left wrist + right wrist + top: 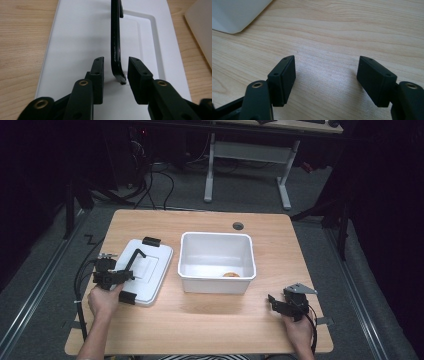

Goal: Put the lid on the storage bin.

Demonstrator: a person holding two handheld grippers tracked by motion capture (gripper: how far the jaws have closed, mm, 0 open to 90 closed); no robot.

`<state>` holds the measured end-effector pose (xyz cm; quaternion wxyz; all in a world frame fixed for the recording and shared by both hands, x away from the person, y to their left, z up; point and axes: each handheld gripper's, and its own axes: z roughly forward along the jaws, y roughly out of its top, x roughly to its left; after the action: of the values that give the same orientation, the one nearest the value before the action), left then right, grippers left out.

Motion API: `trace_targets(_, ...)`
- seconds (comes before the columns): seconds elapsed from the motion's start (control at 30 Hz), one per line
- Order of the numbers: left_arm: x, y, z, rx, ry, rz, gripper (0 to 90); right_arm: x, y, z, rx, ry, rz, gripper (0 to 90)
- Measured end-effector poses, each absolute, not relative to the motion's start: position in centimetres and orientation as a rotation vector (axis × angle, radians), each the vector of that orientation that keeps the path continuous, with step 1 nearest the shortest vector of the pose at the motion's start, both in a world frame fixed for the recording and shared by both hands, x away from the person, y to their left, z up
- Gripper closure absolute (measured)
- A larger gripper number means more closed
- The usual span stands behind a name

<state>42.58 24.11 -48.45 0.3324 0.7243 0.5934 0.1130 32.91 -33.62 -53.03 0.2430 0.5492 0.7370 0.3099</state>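
White lid [150, 270], black handle [115, 45], white bin [216, 265].

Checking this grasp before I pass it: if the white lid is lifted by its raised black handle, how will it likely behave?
The lid looks like thin flat plastic, so probably light and fairly stiff. The handle is a narrow bar standing between the left gripper pads, so the lid may swing or tilt beneath it. Its smooth surface could slide on the table.

No writing, label, brand, number or sign can be read anywhere in these pictures.
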Motion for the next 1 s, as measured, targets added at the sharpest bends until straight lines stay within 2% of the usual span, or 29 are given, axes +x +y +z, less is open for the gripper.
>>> trace_targets(0.47, 42.75, 24.28, -48.54, 1.896, 1.5, 0.224, 83.2, 32.9, -33.62, -53.03, 1.501, 2.014, 0.847, 31.5)
trace_targets(1.0, 42.59, 25.06, -48.38, 1.907, 1.473, 0.229, 85.0, 32.91, -33.62, -53.03, 1.501, 2.015, 0.848, 31.3)
